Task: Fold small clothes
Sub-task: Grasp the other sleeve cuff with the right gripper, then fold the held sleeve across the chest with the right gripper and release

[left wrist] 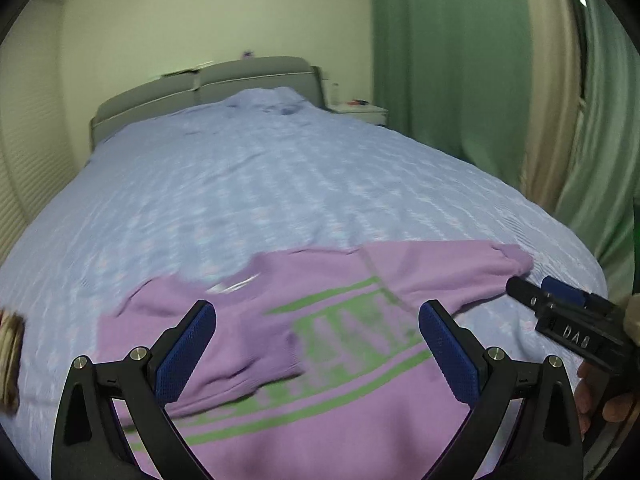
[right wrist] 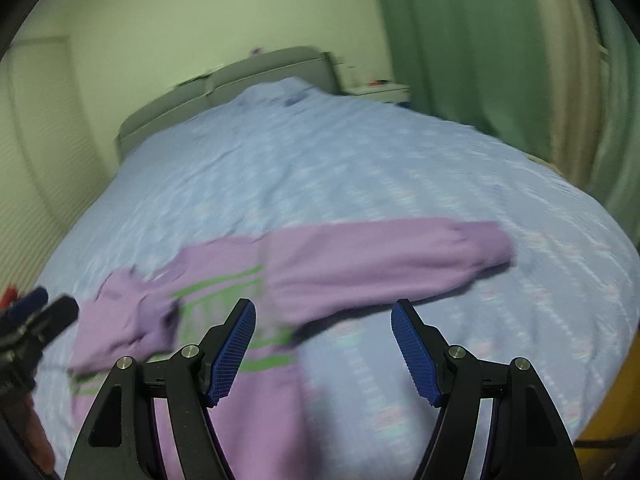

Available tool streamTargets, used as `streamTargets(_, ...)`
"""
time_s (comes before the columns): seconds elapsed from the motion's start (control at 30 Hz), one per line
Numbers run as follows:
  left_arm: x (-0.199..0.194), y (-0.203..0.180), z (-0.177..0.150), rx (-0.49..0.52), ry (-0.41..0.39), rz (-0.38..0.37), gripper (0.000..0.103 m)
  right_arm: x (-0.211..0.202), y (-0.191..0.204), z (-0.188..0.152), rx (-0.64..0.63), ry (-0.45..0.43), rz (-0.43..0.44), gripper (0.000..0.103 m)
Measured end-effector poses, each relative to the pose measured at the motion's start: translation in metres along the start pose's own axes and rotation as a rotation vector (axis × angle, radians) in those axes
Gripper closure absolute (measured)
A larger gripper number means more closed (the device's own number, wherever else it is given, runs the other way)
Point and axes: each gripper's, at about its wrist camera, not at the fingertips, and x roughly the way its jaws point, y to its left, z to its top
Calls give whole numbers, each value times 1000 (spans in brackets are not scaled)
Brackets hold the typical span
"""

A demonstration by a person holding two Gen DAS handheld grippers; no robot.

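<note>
A lilac sweater with green lettering [left wrist: 340, 360] lies on the light-blue bedspread [left wrist: 280, 184] at the near end of the bed. Its left sleeve is folded across the chest; its right sleeve [right wrist: 384, 260] stretches out to the right. My left gripper [left wrist: 318, 344] is open and empty, hovering over the sweater's chest. My right gripper [right wrist: 324, 344] is open and empty, above the sweater's right side below the outstretched sleeve. It also shows in the left wrist view [left wrist: 560, 300], beside the sleeve cuff. The left gripper shows at the left edge of the right wrist view [right wrist: 36, 308].
A grey headboard [left wrist: 208, 84] stands at the far end of the bed. A white nightstand [left wrist: 360, 112] sits at the far right. Green and beige curtains [left wrist: 480, 80] hang along the right. A striped object [left wrist: 10, 360] lies at the left edge.
</note>
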Motion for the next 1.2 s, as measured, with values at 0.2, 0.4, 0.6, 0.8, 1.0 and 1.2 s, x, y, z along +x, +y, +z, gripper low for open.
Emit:
streamTargets(0.2, 41, -69, 28, 98, 29, -42, 0, 20, -78, 12, 216, -19, -45, 33)
streamTargets(0.4, 73, -113, 35, 170, 71, -33, 0, 58, -148, 9, 428, 25, -111, 45)
streamTargets(0.6, 91, -124, 34, 176, 105, -37, 0, 90, -168, 12, 509, 50, -29, 48)
streamTargets(0.8, 92, -109, 33, 146, 112, -33, 0, 127, -172, 8, 549, 107, 12, 62)
streamTargets(1.0, 79, -70, 33, 73, 119, 4, 0, 112, -146, 25, 421, 48, -34, 81)
streamTargets(1.2, 41, 3, 37, -54, 78, 95, 0, 53, -78, 71, 142, -117, -75, 81)
